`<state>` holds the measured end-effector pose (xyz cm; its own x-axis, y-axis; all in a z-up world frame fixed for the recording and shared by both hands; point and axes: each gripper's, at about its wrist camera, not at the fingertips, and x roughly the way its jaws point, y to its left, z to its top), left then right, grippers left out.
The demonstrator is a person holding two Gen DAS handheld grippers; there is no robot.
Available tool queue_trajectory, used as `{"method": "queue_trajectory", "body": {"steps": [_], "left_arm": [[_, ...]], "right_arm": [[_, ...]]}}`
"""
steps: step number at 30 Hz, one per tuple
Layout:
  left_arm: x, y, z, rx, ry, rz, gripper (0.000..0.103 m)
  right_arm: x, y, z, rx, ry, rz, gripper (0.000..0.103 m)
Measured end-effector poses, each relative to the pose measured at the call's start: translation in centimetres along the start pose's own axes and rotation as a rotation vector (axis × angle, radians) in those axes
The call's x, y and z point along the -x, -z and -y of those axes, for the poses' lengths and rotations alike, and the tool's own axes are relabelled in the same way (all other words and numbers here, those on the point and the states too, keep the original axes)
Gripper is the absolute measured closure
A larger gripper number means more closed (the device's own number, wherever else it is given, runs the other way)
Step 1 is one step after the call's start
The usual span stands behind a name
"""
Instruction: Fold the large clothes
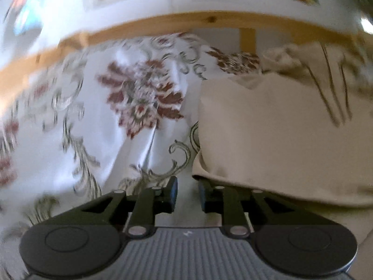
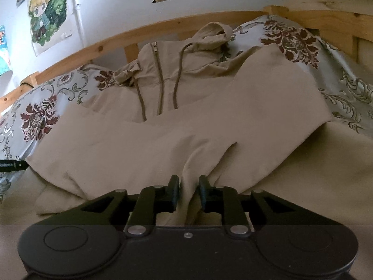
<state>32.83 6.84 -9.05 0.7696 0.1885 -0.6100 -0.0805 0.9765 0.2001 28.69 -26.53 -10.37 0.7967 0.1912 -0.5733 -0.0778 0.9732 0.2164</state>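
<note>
Broadly, the beige zip hoodie (image 2: 186, 107) lies across the floral bedspread (image 2: 39, 116), hood (image 2: 213, 35) toward the wooden bed rail (image 2: 163, 26) at the far side, so its long axis runs away from me along the way both tongs point. A lower part of it looks already folded up over the chest, hiding the bottom of the zipper (image 2: 158, 81) and the drawstrings (image 2: 141, 102).

From my right gripper (image 2: 188, 192) the garment sits dead ahead, and a raised ridge of its near edge runs straight into the gap between the fingers. The jaws stand only narrowly apart with that fabric between them; I judge the right is pinching the fold, though I can't see the pads actually pressing.

My left gripper (image 1: 187, 192) is off the hoodie's left edge (image 1: 279, 128): the cloth lies to its right, draping over the right finger (image 1: 202, 191), with bare bedspread (image 1: 93, 116) showing through the narrow gap, which holds nothing. That view is smeared, so I read little finer there.

So the right is the better-placed hand; the left needs to come rightward to the cloth.
</note>
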Motion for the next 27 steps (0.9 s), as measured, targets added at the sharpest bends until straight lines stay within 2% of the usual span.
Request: {"method": "queue_trajectory", "body": {"steps": [4, 6, 8, 15, 16, 17, 18, 19, 21, 23, 24, 26, 27], "left_arm": [[-0.8, -0.1, 2.6, -0.233, -0.084, 0.030, 0.081], [-0.9, 0.3, 3.4, -0.320, -0.112, 0.058, 0.063], [-0.8, 0.5, 3.7, -0.375, -0.119, 0.099, 0.057], [-0.1, 1.0, 4.8, -0.528, -0.118, 0.173, 0.057], [0.0, 0.9, 5.0, -0.543, -0.118, 0.179, 0.058], [0.0, 0.7, 5.2, -0.558, -0.113, 0.186, 0.064], [0.1, 0.6, 5.4, -0.577, -0.102, 0.189, 0.080], [0.0, 0.6, 5.5, -0.594, -0.089, 0.189, 0.086], [0.2, 0.5, 5.7, -0.581, -0.096, 0.203, 0.092], [0.5, 0.2, 5.3, -0.502, -0.090, 0.200, 0.095], [0.6, -0.1, 4.8, -0.438, -0.082, 0.187, 0.096], [0.5, -0.8, 3.4, -0.285, -0.068, 0.150, 0.098], [0.3, -1.2, 2.3, -0.184, -0.048, 0.118, 0.098]], "right_arm": [[0.0, 0.1, -0.2, 0.022, 0.007, 0.009, 0.082], [-0.1, 0.2, -0.2, 0.034, 0.011, 0.016, 0.081], [-0.1, 0.2, -0.3, 0.050, 0.016, 0.022, 0.080], [-0.3, 0.2, -0.2, 0.047, 0.011, 0.021, 0.079], [-0.3, 0.2, -0.2, 0.047, 0.011, 0.020, 0.079], [-0.3, 0.2, -0.2, 0.047, 0.011, 0.020, 0.079], [-0.3, 0.2, -0.2, 0.047, 0.011, 0.021, 0.079], [-0.3, 0.2, -0.2, 0.047, 0.011, 0.022, 0.079], [-0.2, 0.1, -0.2, 0.050, 0.010, 0.027, 0.079], [-0.1, 0.1, -0.2, 0.055, -0.004, 0.036, 0.079], [0.0, 0.1, -0.3, 0.059, -0.011, 0.043, 0.081], [0.2, 0.1, -0.7, 0.077, -0.025, 0.056, 0.093], [0.2, 0.0, -0.8, 0.089, -0.030, 0.056, 0.094]]}}
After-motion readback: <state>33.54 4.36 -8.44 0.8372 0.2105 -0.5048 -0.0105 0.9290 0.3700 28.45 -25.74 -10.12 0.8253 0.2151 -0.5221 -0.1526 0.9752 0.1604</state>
